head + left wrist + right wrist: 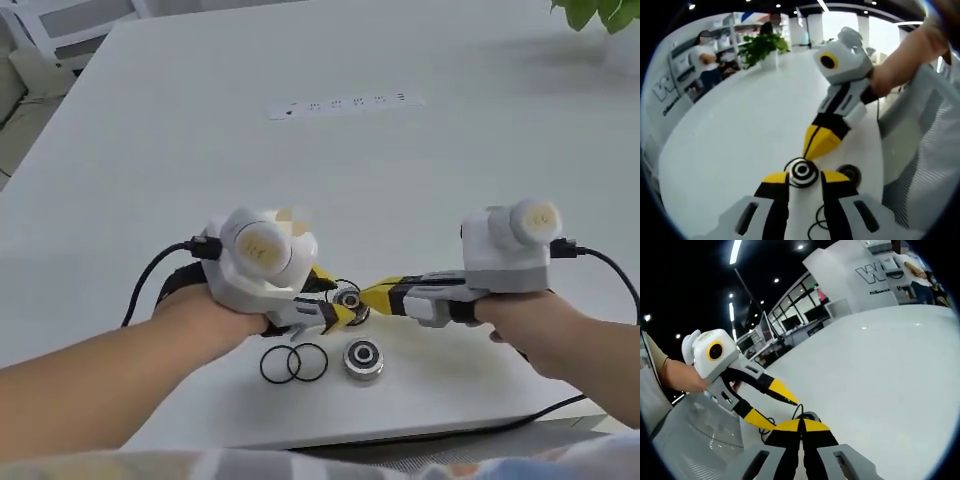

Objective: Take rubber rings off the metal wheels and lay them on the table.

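A: where's the wheel (347, 298) sitting?
B: it's hanging lower centre, just over the table (200, 150), left tool (804, 176) pinching it. the right tool (800, 421) is pressing together at its rim, so I'd be peeling the ring (343, 284) sideways, slowly

We see two metal wheels. The first wheel (347, 298) sits between the jaws of the left gripper (804, 179), its round face turned toward that gripper's camera, showing light and dark concentric bands. A thin black ring (797, 410) loops up beside it, right at the closed tips of the right gripper (801, 424); whether it is pinched there we cannot tell. The second wheel (362, 358) lies flat on the table (200, 150), silver, hub upward. Just left of it a loose ring (261, 364) and a second loose ring (327, 361) lie flat, black, thin, overlapping each other
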Demonstrator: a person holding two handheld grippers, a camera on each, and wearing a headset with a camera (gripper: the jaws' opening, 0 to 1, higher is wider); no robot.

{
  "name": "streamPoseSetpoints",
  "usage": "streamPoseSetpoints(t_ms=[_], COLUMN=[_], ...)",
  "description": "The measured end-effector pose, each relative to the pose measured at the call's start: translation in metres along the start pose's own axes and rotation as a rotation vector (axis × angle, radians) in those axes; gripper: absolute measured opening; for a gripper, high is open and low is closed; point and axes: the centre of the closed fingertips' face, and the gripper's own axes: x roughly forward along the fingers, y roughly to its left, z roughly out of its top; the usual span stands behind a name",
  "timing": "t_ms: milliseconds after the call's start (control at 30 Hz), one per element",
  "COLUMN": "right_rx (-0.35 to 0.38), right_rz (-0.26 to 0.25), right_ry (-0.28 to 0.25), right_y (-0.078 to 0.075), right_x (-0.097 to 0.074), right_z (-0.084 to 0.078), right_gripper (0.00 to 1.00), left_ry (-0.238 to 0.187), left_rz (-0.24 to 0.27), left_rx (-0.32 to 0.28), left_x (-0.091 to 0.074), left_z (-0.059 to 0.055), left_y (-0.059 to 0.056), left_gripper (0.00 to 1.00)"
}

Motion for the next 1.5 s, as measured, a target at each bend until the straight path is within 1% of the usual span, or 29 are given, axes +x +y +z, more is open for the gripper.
streamPoseSetpoints(t_ms=[133,200,300,533,733,867,1000,1200,1333,1500], right_rx=[0.003,0.000,-0.003,-0.014,-0.029,-0.036,-0.042,-0.039,-0.023,-0.010], right_rz=[0.006,0.016,0.030,0.070,0.104,0.125,0.144,0.171,0.190,0.196], right_ry=[-0.004,-0.006,-0.012,-0.011,0.011,0.034,0.053,0.089,0.119,0.151], right_y=[0.002,0.006,0.011,0.025,0.036,0.038,0.041,0.047,0.052,0.052], right_x=[0.000,0.000,0.000,0.004,0.011,0.017,0.023,0.030,0.034,0.036], right_z=[0.001,0.003,0.006,0.011,0.012,0.009,0.006,0.000,-0.008,-0.017], right_gripper=[0.00,0.00,0.00,0.00,0.00,0.00,0.00,0.00,0.00,0.00], left_ry=[-0.014,-0.029,-0.041,-0.055,-0.058,-0.047,-0.042,-0.033,-0.028,-0.023], left_rz=[0.000,-0.006,-0.010,-0.014,-0.004,0.001,0.005,0.010,0.015,0.023], left_rx=[-0.005,-0.015,-0.017,-0.023,-0.031,-0.044,-0.054,-0.068,-0.075,-0.080], left_x=[-0.007,-0.013,-0.020,-0.036,-0.047,-0.052,-0.057,-0.061,-0.063,-0.065], left_z=[0.001,0.003,0.003,0.000,-0.006,-0.014,-0.021,-0.027,-0.030,-0.034], left_y=[0.000,-0.002,-0.004,-0.007,-0.003,-0.002,0.000,-0.002,-0.002,-0.001], left_gripper=[0.32,0.35,0.40,0.44,0.49,0.54,0.56,0.58,0.59,0.58])
